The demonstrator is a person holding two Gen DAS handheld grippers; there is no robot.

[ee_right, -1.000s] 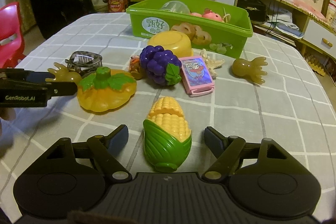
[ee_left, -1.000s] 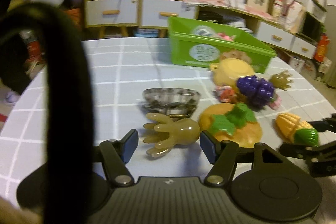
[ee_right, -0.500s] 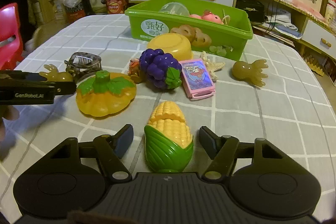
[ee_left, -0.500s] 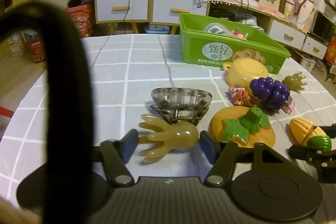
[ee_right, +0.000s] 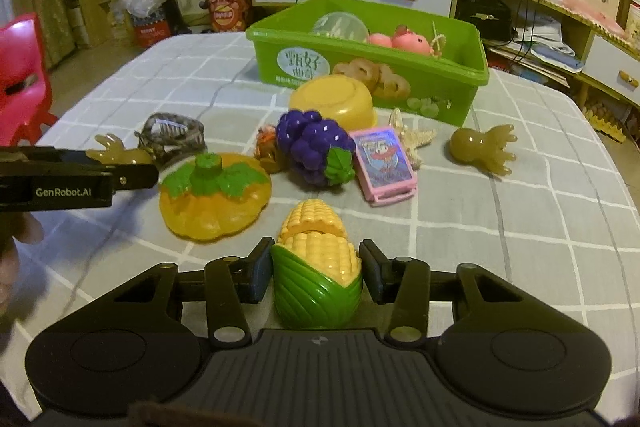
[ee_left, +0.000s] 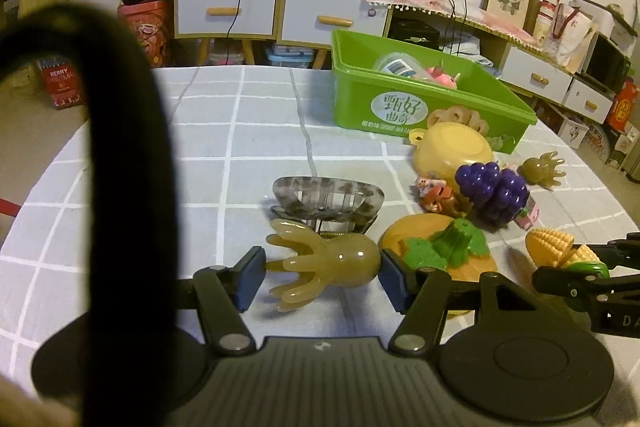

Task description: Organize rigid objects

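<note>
While the left gripper point(ee_left: 322, 274) pinches a translucent amber rubber octopus point(ee_left: 324, 261) at lower centre of its view, the right gripper point(ee_right: 316, 275) clamps a yellow plastic corn cob in a green husk point(ee_right: 318, 267) at lower centre of its own. Behind both, a green plastic bin point(ee_right: 372, 67) sits on the grey checked tablecloth point(ee_right: 520, 227) toward the upper middle.

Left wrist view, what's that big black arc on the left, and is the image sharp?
Left wrist view: a dark out-of-focus band close to the lens hides the table's left side; the translucent amber octopus toy is sharp. Right wrist view: unobstructed, fisheye-bent shelves, glare on the green-husked plastic corn.
</note>
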